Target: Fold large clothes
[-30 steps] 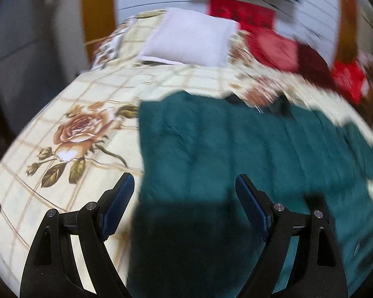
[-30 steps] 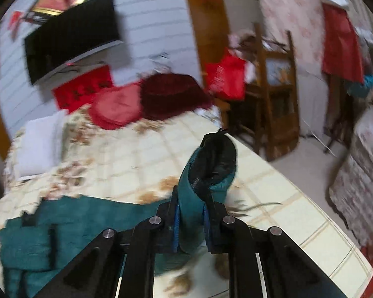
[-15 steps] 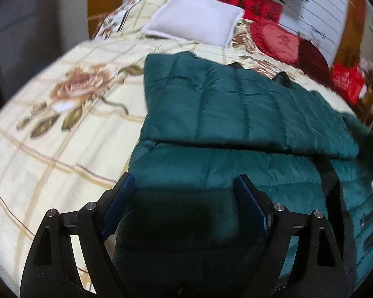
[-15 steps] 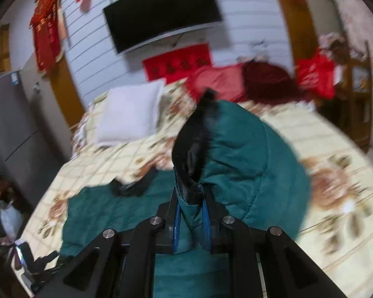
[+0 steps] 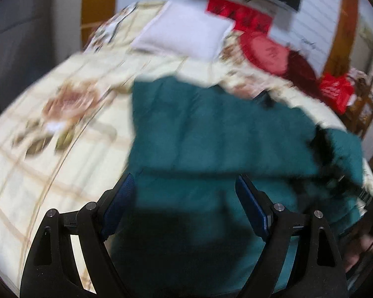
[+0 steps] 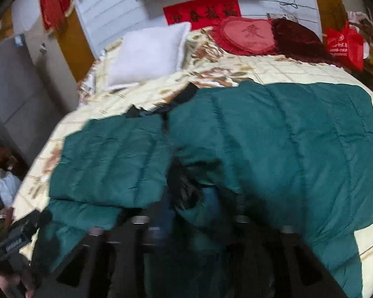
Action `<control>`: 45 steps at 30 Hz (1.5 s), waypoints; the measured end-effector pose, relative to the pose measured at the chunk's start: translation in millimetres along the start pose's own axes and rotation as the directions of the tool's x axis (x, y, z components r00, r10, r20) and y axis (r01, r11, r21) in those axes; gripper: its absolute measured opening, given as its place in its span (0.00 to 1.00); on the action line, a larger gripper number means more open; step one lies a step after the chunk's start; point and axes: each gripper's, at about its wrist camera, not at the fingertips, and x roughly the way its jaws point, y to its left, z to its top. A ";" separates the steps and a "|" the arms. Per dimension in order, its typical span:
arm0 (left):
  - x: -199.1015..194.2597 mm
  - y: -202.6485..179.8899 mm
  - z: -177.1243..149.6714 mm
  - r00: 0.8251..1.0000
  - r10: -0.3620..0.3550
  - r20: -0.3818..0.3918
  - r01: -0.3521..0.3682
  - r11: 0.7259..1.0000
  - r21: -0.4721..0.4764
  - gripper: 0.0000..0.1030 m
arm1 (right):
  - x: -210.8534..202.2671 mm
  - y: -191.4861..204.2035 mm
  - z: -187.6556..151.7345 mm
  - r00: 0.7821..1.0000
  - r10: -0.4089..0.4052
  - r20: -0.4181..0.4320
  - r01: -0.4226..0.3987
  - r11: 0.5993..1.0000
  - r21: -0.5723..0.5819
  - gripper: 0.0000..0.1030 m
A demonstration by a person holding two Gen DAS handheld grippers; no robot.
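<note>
A large dark green puffer coat point(image 5: 211, 134) lies spread on the bed, its left side folded over the body. My left gripper point(image 5: 184, 203) is open and empty, hovering just above the coat's near edge. In the right wrist view the coat point(image 6: 298, 144) fills the middle, with the right side folded inward and a black furry hood trim point(image 6: 184, 186) near my right gripper point(image 6: 189, 218). That gripper is blurred; its fingers appear spread apart with the coat's fold lying between and over them.
The bed has a cream floral quilt point(image 5: 49, 114). A white pillow point(image 6: 146, 52), a red heart cushion point(image 6: 246, 34) and a dark red cushion point(image 6: 296, 39) lie at its head. A red bag point(image 6: 345, 42) and wooden chair point(image 5: 363, 109) stand at the right. The left gripper shows at lower left point(image 6: 15, 243).
My right gripper has carried the coat's sleeve side across and down onto the body, and its fingers have spread. My left gripper has stayed open and shifted slightly over the coat's edge.
</note>
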 end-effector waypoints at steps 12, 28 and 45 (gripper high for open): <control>51.8 -158.6 29.9 0.921 -0.347 -0.175 0.378 0.905 0.196 0.81 | -65.3 -45.7 -14.7 0.956 -0.293 0.001 0.289 0.945 0.155 0.62; 49.6 -187.5 27.6 0.879 -0.454 -0.146 0.472 0.872 0.127 0.05 | -111.1 -106.0 -9.5 0.931 -0.359 0.064 0.317 0.885 0.341 0.62; 5.9 -24.1 94.8 0.955 -0.295 0.028 0.291 0.952 0.096 0.04 | -104.2 -100.0 -10.4 0.915 -0.398 0.067 0.357 0.876 0.325 0.62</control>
